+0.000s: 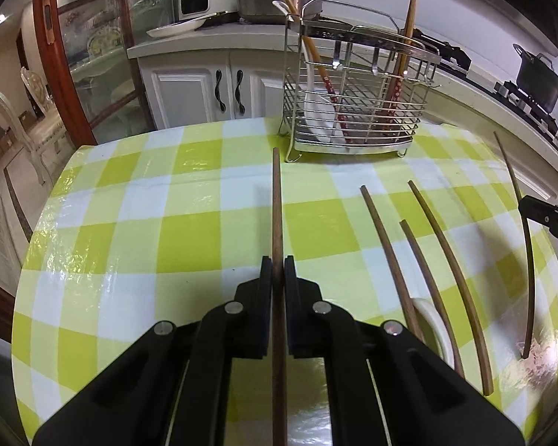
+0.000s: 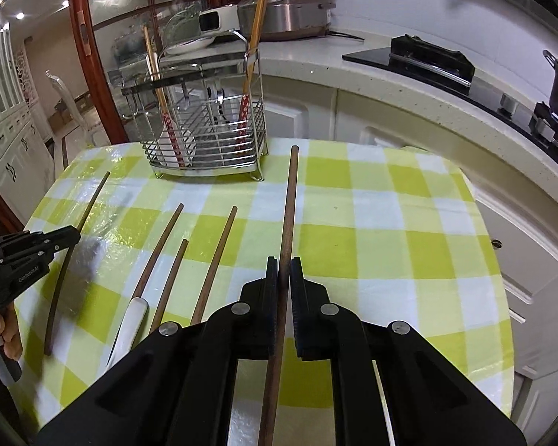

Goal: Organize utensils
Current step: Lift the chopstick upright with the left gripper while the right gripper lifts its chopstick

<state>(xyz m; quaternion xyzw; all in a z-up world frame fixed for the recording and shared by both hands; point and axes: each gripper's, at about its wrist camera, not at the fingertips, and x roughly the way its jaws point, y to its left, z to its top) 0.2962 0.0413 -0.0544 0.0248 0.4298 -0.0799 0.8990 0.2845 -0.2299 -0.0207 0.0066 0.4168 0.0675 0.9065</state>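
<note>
In the left wrist view my left gripper (image 1: 278, 260) is shut on a dark brown chopstick (image 1: 276, 200) that points toward the wire utensil rack (image 1: 353, 111). My right gripper (image 1: 530, 206) at the far right edge grips another chopstick (image 1: 527, 252). In the right wrist view the right gripper (image 2: 284, 262) is shut on its chopstick (image 2: 289, 200), held above the cloth. The left gripper (image 2: 72, 234) holds a thin chopstick (image 2: 61, 278) at the left. Three loose chopsticks (image 2: 215, 256) and a white spoon (image 2: 130, 319) lie between the two grippers.
The checked green and white tablecloth (image 2: 390, 241) covers a rounded table. The rack (image 2: 204, 137) holds red-patterned chopsticks and a white spoon. Behind it runs a white counter (image 2: 316, 70) with a cooker, a plate and a stove with a pot (image 1: 539, 78).
</note>
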